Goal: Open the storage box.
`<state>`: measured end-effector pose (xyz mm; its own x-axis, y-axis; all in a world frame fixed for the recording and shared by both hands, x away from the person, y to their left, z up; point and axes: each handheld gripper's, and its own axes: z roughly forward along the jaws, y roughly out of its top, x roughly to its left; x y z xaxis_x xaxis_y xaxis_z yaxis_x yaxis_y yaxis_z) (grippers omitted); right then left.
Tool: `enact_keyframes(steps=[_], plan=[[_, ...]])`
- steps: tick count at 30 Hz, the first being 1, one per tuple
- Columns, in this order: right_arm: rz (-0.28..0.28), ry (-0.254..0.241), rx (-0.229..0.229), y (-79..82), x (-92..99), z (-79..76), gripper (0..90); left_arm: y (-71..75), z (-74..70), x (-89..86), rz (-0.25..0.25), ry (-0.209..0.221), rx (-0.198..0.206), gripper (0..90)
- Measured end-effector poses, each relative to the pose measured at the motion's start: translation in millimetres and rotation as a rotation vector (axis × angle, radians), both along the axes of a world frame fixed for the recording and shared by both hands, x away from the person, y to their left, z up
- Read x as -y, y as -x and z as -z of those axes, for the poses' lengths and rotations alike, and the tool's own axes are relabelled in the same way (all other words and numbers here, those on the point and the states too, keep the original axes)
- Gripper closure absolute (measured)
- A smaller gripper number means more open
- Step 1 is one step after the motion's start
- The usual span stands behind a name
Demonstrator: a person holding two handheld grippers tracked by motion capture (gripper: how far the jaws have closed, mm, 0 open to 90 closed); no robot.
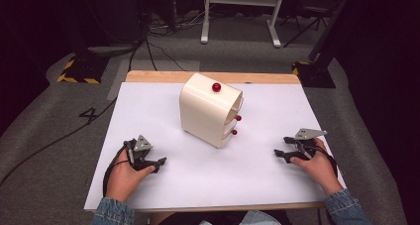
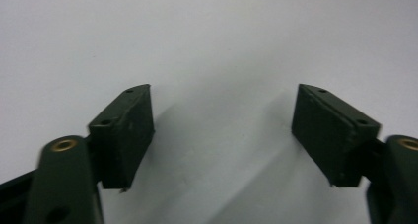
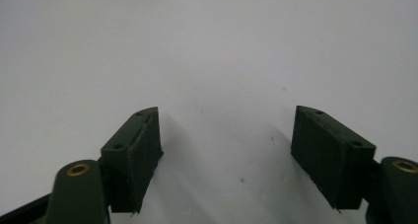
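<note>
Nothing looks begun: the cream drawer cabinet [image 1: 210, 111] with red knobs [image 1: 216, 87] stands near the tabletop [image 1: 257, 170] centre, drawers seemingly closed. Left tongs [image 1: 159, 164] at seven o'clock and right tongs [image 1: 278, 154] at four o'clock rest spread wide, empty, well apart from it.

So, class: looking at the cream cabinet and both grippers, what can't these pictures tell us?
- Cabinet contents: high view, closed walls and drawer fronts hide them.
- Its drawer fronts: turned away right, with three red knobs showing.
- Left gripper, right gripper: too small in high view; their own views show jaws open over bare white table.
</note>
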<state>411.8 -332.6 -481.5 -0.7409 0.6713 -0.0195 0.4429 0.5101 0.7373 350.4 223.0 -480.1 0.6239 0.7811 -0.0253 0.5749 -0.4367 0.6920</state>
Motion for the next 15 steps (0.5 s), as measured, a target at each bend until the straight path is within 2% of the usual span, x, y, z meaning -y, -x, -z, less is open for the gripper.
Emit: enact_keyframes(steps=[2, 4, 5, 7, 8, 10, 12, 14, 15], plan=[[-0.002, -0.002, 0.001, 0.0, 0.2, -0.1, 29.5, -0.7, -3.0, -0.8, -0.016, 0.003, 0.011, 34.6], [-0.005, -0.01, -0.001, 0.2, 0.5, -0.7, 34.3, -0.7, -4.2, -0.3, -0.021, 0.009, 0.023, 34.5], [-0.008, -0.022, -0.008, 1.0, 0.1, -1.4, 39.8, 0.1, -7.6, 1.2, -0.023, 0.024, 0.013, 35.6], [-0.013, -0.019, -0.012, 2.2, -1.5, -2.6, 42.0, 0.9, -10.1, 2.1, -0.012, 0.044, -0.014, 39.4], [-0.022, -0.019, -0.02, 2.9, -2.7, -3.8, 44.1, 1.8, -11.7, 2.9, -0.008, 0.042, -0.017, 38.5], [-0.032, -0.036, -0.019, 4.2, -5.9, -7.3, 45.4, 3.6, -15.2, 4.9, 0.026, 0.012, 0.001, 35.9], [-0.04, -0.043, -0.02, 4.8, -8.1, -11.1, 46.2, 5.4, -17.8, 5.6, 0.038, 0.018, 0.018, 34.9], [-0.045, -0.054, -0.016, 5.3, -10.4, -15.9, 48.1, 8.2, -21.8, 6.3, 0.027, 0.03, -0.001, 33.3], [-0.051, -0.061, -0.012, 5.5, -11.6, -18.3, 48.8, 9.6, -24.4, 6.3, 0.032, 0.029, 0.015, 33.5]])
